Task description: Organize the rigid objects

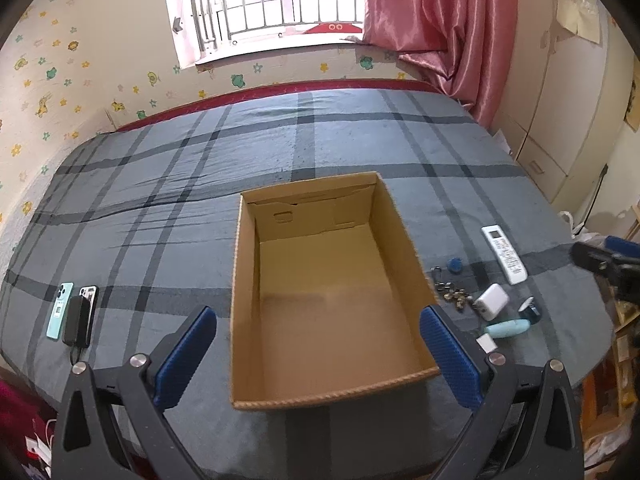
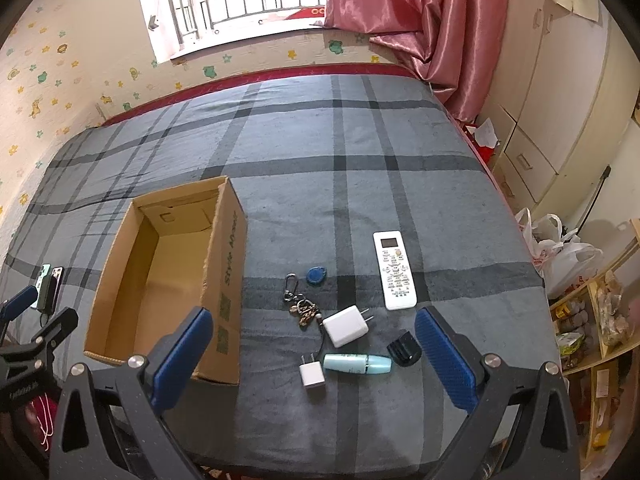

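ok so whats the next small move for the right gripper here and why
Probably lower the right gripper toward the small white plug, the item nearest between its open fingers. The cardboard box is empty, and the larger charger, teal tube, keys and remote all lie loose on the blanket to the box's right, so starting with the closest piece seems sensible.

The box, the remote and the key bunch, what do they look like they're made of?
Box: brown corrugated cardboard, matte; fluted edge shows along the rim. Remote: white plastic, smooth, with a small screen and printed buttons. Key bunch: metal apparently, from the glinting clip and rings; the blue tag beside it looks plastic.
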A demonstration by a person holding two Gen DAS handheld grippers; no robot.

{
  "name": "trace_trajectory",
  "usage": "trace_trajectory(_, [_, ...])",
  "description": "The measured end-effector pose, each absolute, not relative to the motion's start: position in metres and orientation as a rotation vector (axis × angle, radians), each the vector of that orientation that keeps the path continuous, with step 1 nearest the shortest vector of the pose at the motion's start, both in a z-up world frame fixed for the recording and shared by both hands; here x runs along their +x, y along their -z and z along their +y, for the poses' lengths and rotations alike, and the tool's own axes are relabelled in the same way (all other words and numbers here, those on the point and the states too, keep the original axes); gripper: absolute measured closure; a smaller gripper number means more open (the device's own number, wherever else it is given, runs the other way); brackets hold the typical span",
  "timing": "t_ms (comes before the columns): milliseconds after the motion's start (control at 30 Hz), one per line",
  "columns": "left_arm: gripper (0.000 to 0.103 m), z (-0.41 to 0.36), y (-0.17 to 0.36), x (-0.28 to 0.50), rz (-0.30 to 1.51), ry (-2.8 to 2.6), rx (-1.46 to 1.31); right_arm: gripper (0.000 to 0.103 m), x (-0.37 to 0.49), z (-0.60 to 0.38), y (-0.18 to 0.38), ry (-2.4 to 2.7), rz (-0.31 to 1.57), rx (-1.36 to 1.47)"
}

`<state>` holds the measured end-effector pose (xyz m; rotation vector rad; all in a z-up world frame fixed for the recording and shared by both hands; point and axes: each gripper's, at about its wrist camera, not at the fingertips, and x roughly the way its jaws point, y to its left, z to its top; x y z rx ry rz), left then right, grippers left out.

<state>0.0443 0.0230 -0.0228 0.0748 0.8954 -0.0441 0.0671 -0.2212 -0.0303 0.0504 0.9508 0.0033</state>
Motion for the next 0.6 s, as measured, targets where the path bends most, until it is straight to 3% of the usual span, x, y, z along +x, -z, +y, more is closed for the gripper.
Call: trace_trajectory(600, [0.000, 0.088, 0.114, 0.129, 1.000, -0.005, 0.044, 0.000, 0.101, -0.250, 0.077, 0.060, 1.024, 0.060])
